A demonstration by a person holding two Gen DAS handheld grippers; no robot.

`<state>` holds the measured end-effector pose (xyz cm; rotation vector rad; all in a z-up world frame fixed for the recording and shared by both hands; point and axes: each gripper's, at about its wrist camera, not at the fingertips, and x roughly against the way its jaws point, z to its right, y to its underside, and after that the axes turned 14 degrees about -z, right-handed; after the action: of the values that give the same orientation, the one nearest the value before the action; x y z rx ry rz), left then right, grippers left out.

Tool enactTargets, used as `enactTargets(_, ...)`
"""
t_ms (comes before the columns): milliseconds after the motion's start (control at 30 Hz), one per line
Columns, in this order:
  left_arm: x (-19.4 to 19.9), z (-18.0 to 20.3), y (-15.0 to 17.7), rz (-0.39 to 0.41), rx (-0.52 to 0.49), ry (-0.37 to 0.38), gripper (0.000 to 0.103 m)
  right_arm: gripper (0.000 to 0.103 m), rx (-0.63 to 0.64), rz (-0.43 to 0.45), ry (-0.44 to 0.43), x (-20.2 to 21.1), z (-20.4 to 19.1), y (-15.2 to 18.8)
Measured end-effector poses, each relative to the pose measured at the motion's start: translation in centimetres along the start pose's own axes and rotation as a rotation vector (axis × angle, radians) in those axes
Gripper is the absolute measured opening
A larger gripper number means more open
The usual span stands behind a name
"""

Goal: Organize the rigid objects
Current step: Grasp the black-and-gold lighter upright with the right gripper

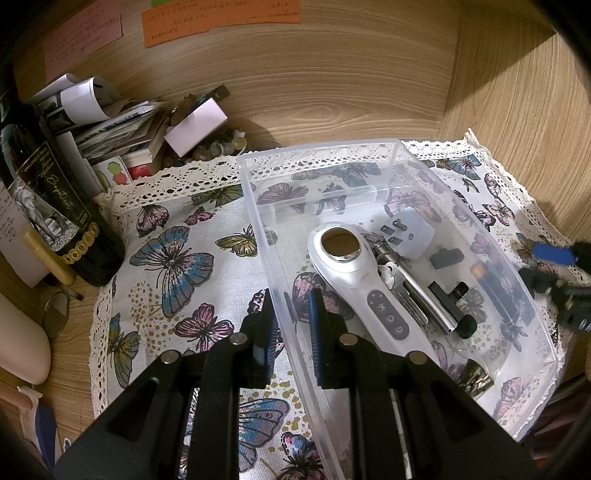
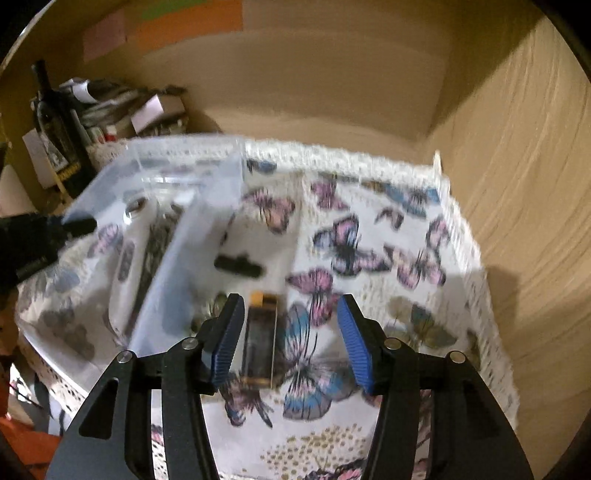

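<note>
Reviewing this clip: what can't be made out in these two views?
- Right wrist view: motion blur smears the bin and its contents.
- Dark orange-tipped item by the right gripper: unidentifiable, blurred.
- Left wrist view: left gripper straddles the bin wall; contact unclear.
- Sticky notes: writing too small.

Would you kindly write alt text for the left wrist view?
The left gripper straddles the near wall of a clear plastic bin on a butterfly-print cloth. Inside lie a white handheld device, a plug adapter and small tools.

Wood-grain walls (image 1: 332,85), butterfly tablecloth (image 1: 173,258)
</note>
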<state>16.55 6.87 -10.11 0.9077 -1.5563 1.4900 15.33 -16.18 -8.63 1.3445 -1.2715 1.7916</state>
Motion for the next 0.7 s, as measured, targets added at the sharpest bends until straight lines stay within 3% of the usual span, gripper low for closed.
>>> enactTargets(267,0.0,0.1,0.1,-0.001,-0.005,-0.001,0.015,0.049,-0.016,-0.104,-0.057,-4.0,-0.3,1.1)
enactTargets(300,0.0,0.1,0.2,-0.002,-0.006,-0.001,0.015,0.047,-0.016,-0.099,-0.052,-4.1,-0.3,1.2)
enactTargets(400,0.0,0.1,0.2,-0.001,-0.006,-0.001,0.015,0.022,-0.013,-0.079,-0.032,-4.0,-0.3,1.1)
enactTargets(700,0.0,0.1,0.3,-0.002,-0.006,0.000,0.015,0.022,-0.043,-0.009,-0.035,-1.8,0.4,0.1)
